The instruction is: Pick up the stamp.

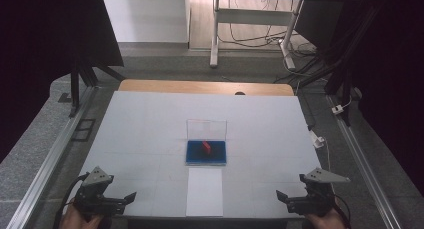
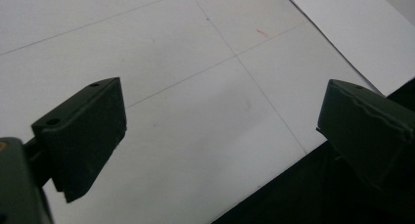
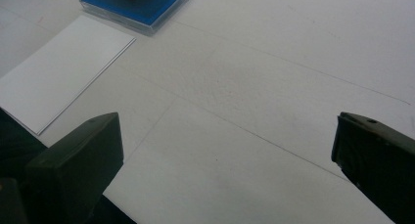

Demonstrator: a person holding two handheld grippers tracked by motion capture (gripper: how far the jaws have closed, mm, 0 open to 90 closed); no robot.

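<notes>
We hold both tongs low at the near edge of the white surface (image 1: pixel 150 124), the left tongs (image 1: pixel 131 196) at about seven o'clock and the right tongs (image 1: pixel 281 195) at about five. Both stand wide with nothing between the jaws, which the left gripper view and the right gripper view confirm — bare surface lies in each gap.

The work sits between us and the middle: a clear box with a blue pad (image 1: pixel 206 152) near the centre, its transparent lid (image 1: pixel 206 129) standing upright at the twelve o'clock side, so the inside is open to a reach from our side. A small red piece (image 1: pixel 206 146) stands on the blue pad; what it is we cannot tell. Just at six o'clock of the box lies a white sheet (image 1: pixel 204 191), almost touching it and squared to the near edge — likely laid there so the red piece has a short trip from pad to paper.

Both tongs are well apart from the box, flanking the sheet evenly, so either could reach in first.
</notes>
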